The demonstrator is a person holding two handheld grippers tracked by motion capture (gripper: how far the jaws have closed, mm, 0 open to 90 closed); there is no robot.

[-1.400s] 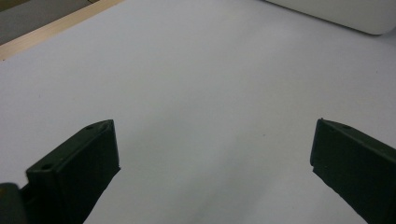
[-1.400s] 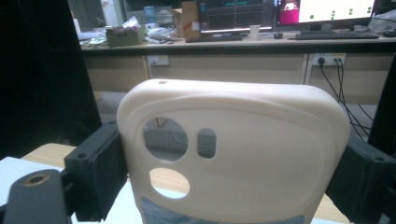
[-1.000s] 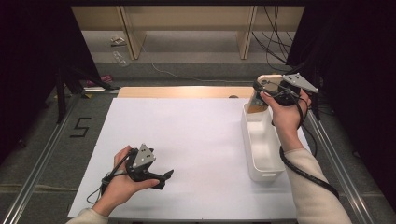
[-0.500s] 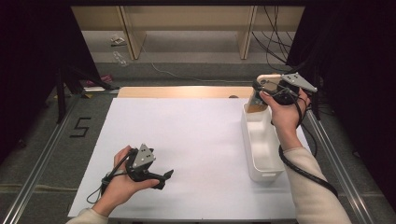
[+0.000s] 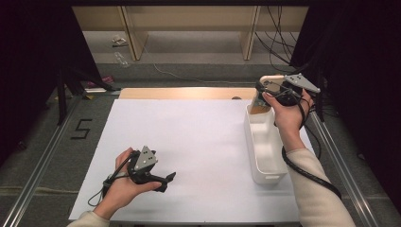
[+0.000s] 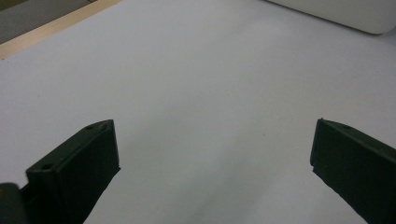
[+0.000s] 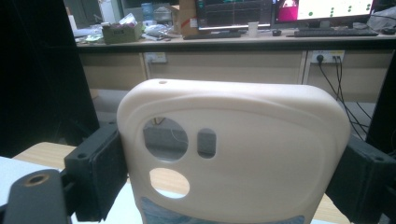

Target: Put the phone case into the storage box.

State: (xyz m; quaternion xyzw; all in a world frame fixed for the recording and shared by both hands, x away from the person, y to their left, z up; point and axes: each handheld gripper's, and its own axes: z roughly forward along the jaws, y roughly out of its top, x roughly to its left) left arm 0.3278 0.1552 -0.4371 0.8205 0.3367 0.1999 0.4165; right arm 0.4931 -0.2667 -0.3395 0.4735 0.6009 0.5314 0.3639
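Observation:
My right gripper (image 5: 263, 92) is raised over the far end of a white bin (image 5: 249, 142) at the table's right side. It is shut on a cream phone case (image 5: 267, 79). In the right gripper view the phone case (image 7: 243, 154) stands upright with its camera cutouts showing, and both black jaws of the right gripper (image 7: 229, 179) press on its sides. My left gripper (image 5: 166, 182) rests low on the white table sheet (image 5: 189, 137) near the front left. The left gripper (image 6: 215, 140) is open, with bare sheet between its jaws.
The long white bin (image 6: 336, 11) runs front to back along the sheet's right edge. A wooden strip (image 5: 184, 93) borders the far edge. Beyond it are wooden furniture legs and cables on the floor. Metal rails flank the table.

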